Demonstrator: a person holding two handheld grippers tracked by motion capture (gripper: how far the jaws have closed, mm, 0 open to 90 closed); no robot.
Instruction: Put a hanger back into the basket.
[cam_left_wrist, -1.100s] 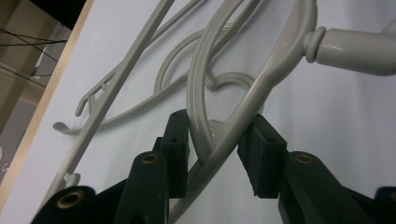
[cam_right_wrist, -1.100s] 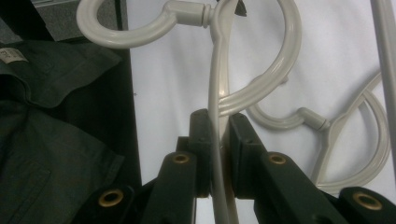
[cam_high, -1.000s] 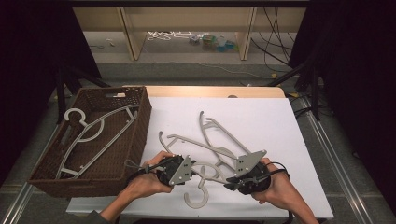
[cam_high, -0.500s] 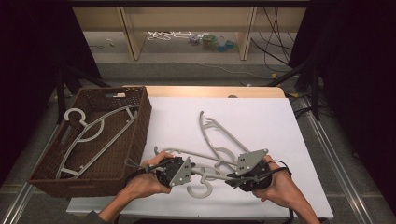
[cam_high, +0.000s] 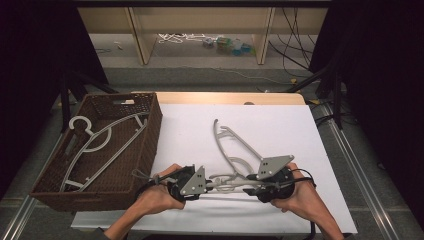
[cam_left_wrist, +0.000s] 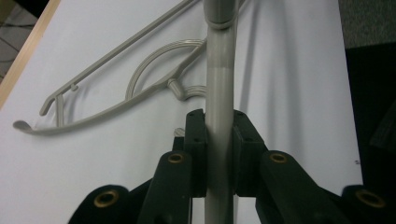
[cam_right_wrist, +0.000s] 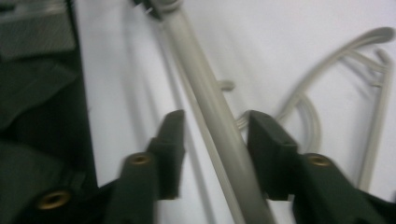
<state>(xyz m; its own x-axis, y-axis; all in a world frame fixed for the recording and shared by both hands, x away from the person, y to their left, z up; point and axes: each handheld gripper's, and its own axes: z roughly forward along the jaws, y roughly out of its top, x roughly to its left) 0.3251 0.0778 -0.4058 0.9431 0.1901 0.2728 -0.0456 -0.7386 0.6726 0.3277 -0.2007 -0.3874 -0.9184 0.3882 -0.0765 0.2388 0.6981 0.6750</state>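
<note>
As the left claw (cam_left_wrist: 219, 140) clamps tight on the grey bar of a hanger (cam_high: 227, 184), the right claw (cam_right_wrist: 215, 135) has just been opening, its pads now standing clear on either side of the same bar, which runs between them untouched. The hanger hangs level just above the near edge of the white desk (cam_high: 300, 125), stretched between the person's two hands: the left hand (cam_high: 160, 195) bearing its weight, the right hand (cam_high: 300, 192) letting go. The handover looks deliberate. One end gripped firmly lets the left side alone swing the hanger toward the brown wicker basket (cam_high: 145, 145) at the desk's left, where another pale hanger (cam_high: 95, 142) already lies slanted across the inside.

A second hanger (cam_high: 232, 145) lies flat on the desk just beyond the held one, its arm reaching toward the far side, well apart from the basket and apparently waiting its turn. In the left gripper view that loose hanger lies to the left of the clamped bar, hook curled at mid-frame. The right gripper view is blurred, though the gap between each pad and the bar reads plainly. Sorting appears to be well on, with one hanger stowed, one in hand and one left.
</note>
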